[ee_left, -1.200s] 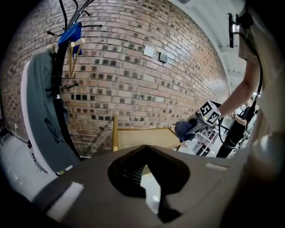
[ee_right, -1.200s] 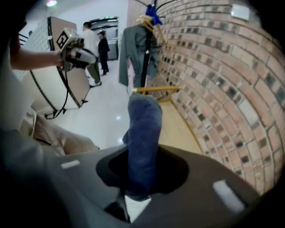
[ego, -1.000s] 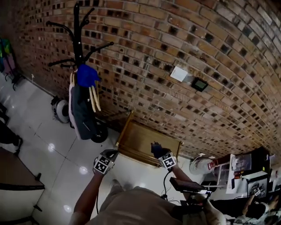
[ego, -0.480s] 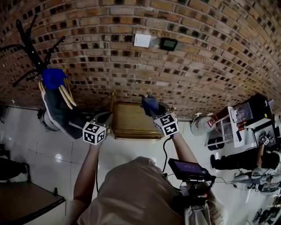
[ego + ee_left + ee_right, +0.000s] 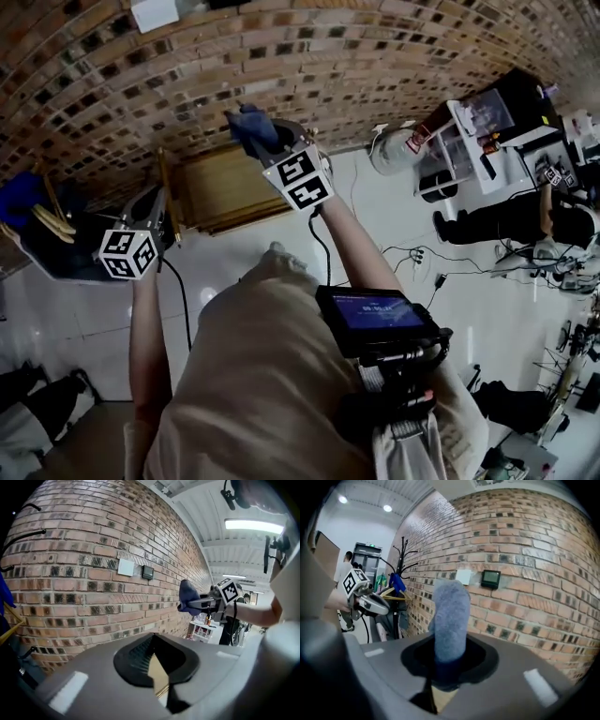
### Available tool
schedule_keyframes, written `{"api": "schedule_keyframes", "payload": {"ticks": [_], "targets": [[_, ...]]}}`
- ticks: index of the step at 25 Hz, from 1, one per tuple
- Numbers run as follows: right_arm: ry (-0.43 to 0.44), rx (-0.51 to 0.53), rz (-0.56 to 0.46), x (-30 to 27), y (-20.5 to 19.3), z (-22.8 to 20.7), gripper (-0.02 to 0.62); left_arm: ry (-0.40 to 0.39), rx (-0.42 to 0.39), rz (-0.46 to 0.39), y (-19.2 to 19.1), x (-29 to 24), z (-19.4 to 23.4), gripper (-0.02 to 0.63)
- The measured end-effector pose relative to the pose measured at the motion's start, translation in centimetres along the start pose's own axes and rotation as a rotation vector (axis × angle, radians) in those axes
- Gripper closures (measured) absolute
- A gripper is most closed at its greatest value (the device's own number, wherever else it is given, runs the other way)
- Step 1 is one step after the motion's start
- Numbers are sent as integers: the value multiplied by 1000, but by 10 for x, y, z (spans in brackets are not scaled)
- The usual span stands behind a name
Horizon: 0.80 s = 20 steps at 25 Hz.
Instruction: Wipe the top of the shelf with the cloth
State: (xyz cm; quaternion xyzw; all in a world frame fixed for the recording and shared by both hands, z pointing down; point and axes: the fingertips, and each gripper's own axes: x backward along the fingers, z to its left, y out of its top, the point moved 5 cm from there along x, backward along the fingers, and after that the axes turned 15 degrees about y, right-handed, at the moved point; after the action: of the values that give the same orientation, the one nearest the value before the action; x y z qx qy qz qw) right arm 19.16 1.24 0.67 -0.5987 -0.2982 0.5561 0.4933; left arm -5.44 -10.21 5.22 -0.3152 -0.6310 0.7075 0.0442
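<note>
A low wooden shelf (image 5: 220,187) stands against the brick wall (image 5: 309,56). My right gripper (image 5: 267,141) is shut on a blue cloth (image 5: 249,125), held in the air above the shelf's right end, near the wall. In the right gripper view the cloth (image 5: 450,620) sticks up from the shut jaws of the right gripper (image 5: 445,667). My left gripper (image 5: 157,208) hovers at the shelf's left end, its jaws together and holding nothing. The left gripper view shows the left gripper (image 5: 157,667) with a sliver of wood behind it, and the cloth (image 5: 188,597) off to the right.
A coat stand with a blue item (image 5: 19,202) is at the left. A white plate (image 5: 125,567) and a small dark display (image 5: 148,572) are on the wall. A white cart (image 5: 450,141) and a person (image 5: 525,211) are at the right, with cables (image 5: 412,258) on the floor.
The head view has swung round and dropped, so the shelf sits higher and further left. Both grippers have risen nearer the wall, the right one still carrying the cloth.
</note>
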Motion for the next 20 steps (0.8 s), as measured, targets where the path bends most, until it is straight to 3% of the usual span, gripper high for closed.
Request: {"api": "schedule_keyframes", "payload": {"ticks": [6,12,20], "targets": [[-21,-6,45,1,-12,-32,499,22,-5,28,-1,-31,-15,603],[41,8,126,-16,-33,-61,499,25,13,69,-5,-71,-36,603],[88,-6,135,-10,-59,-75,499,47,37,108,-24,-89,-58,603]]}}
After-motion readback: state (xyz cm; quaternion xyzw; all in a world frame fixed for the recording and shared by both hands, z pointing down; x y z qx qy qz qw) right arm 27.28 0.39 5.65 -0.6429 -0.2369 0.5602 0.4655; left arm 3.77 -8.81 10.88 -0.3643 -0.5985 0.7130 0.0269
